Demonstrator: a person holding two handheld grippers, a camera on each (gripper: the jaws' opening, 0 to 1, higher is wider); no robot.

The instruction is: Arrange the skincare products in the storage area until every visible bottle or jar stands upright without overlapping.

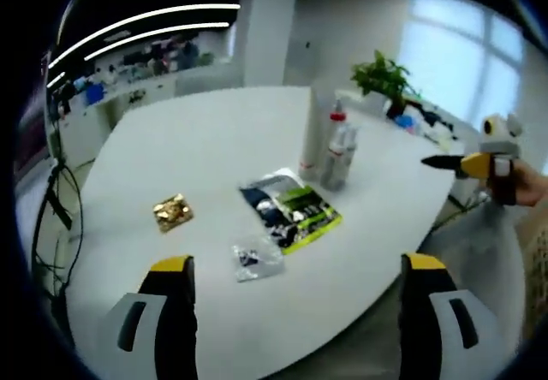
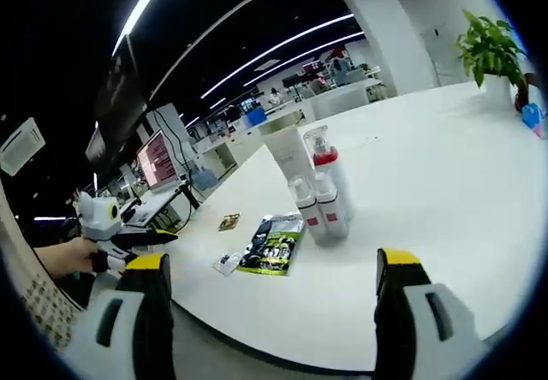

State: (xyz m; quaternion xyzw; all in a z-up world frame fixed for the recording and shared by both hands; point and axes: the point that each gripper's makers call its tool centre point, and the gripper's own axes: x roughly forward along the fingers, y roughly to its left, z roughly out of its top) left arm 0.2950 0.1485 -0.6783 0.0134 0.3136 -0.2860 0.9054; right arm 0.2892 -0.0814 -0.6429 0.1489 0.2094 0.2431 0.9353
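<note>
A cluster of skincare bottles stands upright on the white table: a tall white tube, a clear-capped bottle with a red collar and two small spray bottles, close together. In front of them lie green-and-black sachets, a small clear packet and a gold-wrapped item. My left gripper is open, back from the table edge, with nothing in it. My right gripper is open too, off the other side of the table. Each gripper appears in the other's view, held by a hand.
A potted plant and a blue object stand at the far side of the table. Desks with monitors sit behind. A stand with cables is beside the table's left edge.
</note>
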